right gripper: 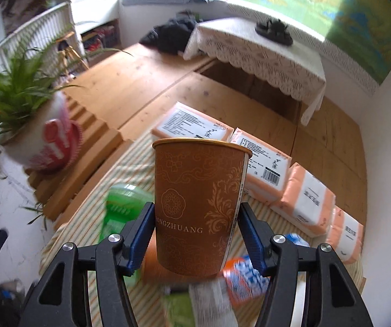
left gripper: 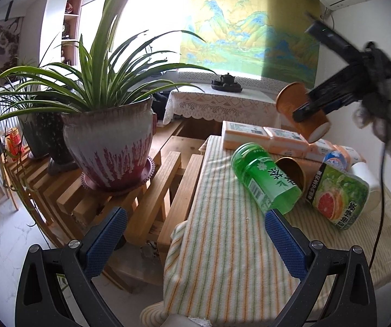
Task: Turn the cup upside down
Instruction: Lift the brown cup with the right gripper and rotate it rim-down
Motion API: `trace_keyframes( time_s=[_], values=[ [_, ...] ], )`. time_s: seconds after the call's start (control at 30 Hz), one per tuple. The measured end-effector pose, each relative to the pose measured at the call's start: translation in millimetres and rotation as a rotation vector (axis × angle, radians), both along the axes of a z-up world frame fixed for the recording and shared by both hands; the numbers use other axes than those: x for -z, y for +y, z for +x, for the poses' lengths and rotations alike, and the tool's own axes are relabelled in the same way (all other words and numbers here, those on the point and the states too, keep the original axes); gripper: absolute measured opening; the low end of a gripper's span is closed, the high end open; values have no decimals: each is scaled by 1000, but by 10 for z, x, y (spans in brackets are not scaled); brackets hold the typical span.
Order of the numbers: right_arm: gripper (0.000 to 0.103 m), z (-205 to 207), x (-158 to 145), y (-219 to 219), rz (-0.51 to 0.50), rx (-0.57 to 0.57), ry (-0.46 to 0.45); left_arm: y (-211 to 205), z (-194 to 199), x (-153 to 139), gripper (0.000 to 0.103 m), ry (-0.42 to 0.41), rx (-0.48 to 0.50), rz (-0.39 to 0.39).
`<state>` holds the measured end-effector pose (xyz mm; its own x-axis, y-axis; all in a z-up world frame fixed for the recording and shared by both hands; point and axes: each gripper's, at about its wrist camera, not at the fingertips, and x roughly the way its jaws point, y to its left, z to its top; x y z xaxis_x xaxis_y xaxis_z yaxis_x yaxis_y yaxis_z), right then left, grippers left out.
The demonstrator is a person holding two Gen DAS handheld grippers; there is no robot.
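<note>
Paper cup [right gripper: 199, 207], brown with pale floral scrollwork and a thin rolled rim: judged light, thin-walled and easy to crush, so the mid-to-lower wall hold looks right, with gentle pressure. It sits clamped between the right gripper [right gripper: 195, 234] fingers, raised above the striped desk [left gripper: 222, 245], tilted in the left wrist view. Left gripper [left gripper: 195, 241] fingers spread wide, holding nothing, with a green bottle [left gripper: 266, 179] lying just ahead.

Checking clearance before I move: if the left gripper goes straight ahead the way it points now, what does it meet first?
Probably the wooden slatted bench beside the striped cloth. The open left gripper aims along the cloth's left edge; the green bottle lies right of that line. Depth is unclear.
</note>
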<state>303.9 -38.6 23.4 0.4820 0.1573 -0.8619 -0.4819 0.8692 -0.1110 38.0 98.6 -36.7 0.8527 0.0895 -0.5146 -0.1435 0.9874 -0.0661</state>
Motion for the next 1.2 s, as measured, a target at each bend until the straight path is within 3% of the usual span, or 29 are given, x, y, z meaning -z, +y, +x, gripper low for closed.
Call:
trace_keyframes(
  time_s=[0.37, 0.67, 1.0, 1.2],
  values=[
    [57, -1023, -61, -369, 46, -70, -37, -299, -195, -116, 102, -19, 54, 22],
    [57, -1633, 306, -419, 49, -159, 45, -397, -326, -86, 102, 1, 69, 40],
    [58, -1763, 842, -273, 95, -170, 156, -324, -442, -19, 102, 23, 47, 51],
    [58, -1726, 984, -220, 107, -155, 165, -272, -468, -12, 102, 23, 38, 46]
  ],
)
